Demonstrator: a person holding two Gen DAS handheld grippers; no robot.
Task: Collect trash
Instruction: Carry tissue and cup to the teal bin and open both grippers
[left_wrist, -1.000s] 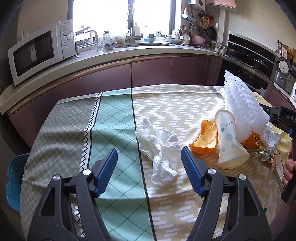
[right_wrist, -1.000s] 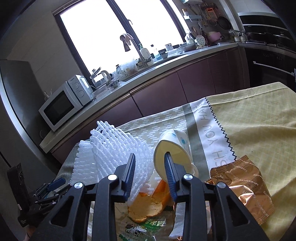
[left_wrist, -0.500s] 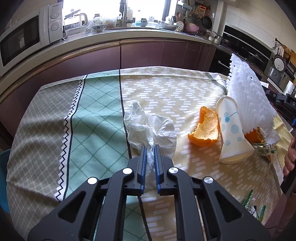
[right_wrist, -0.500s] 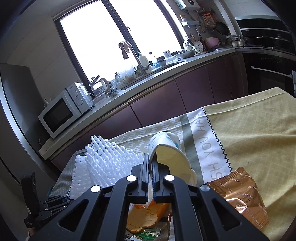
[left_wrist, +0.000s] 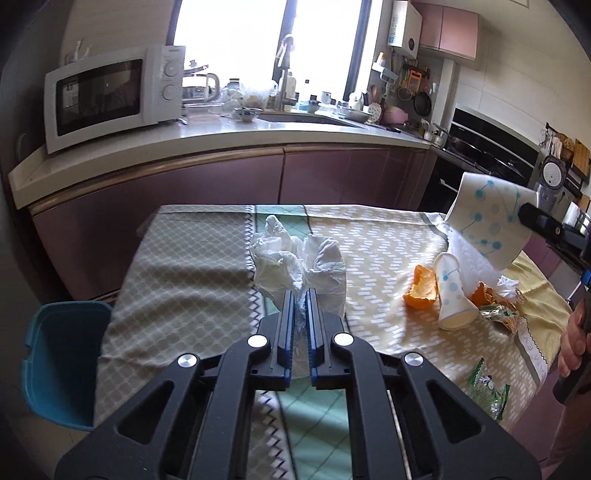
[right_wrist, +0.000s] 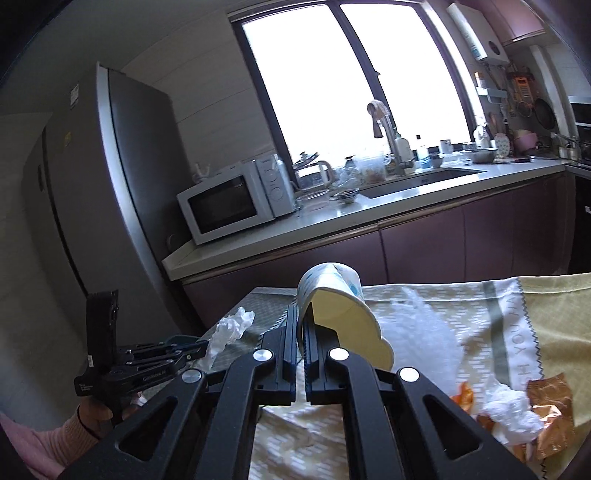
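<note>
now two cups (left_wrist: 451, 291), one tissue (left_wrist: 299, 266).

The left hand-held gripper (left_wrist: 300, 314), open a second ago, is now lifting the crumpled tissue (left_wrist: 299, 266); the right hand-held gripper (right_wrist: 300, 332) is raising a paper cup (right_wrist: 341, 310) off the counter (left_wrist: 384, 236).

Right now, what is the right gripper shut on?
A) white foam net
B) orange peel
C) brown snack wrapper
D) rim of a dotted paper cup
D: the right gripper pinches the rim of the dotted paper cup, lifted off the table.
</note>
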